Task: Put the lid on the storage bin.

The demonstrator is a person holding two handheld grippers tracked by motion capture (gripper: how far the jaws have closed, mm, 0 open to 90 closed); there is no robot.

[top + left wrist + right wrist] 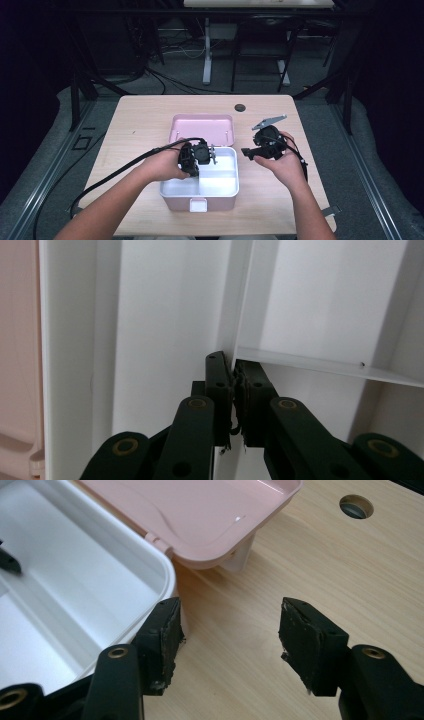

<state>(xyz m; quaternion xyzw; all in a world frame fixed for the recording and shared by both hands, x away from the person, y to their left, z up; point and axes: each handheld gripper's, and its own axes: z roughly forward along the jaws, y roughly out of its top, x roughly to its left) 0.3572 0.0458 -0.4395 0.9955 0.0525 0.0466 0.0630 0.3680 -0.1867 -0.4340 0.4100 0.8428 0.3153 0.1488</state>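
From the high view, one light wooden table (150, 125) carries one lunch box (200, 187), pink outside with a white inner tray, standing toward the near edge at the middle; its one pink lid (202, 128) lies open behind it, toward the far edge, and one round hole (240, 107) sits near the far edge; the tray shows three compartments, one long one along the far side and two nearer ones, with nothing but the left gripper (212, 154) reaching in at the far-left part; the right gripper (245, 152) is held just off the box's right edge above the table, its grey plate on top; two hands hold the two grippers. In the left gripper view, the jaws are pressed together on the thin white divider wall (240, 315), close to where a second wall branches off; the white compartments to either side hold nothing. In the right gripper view, the jaws stand wide apart with nothing between them; the left jaw lies just beside the box's white rim (165, 570), the right one over bare wood; the lid's pink inside is likewise bare.
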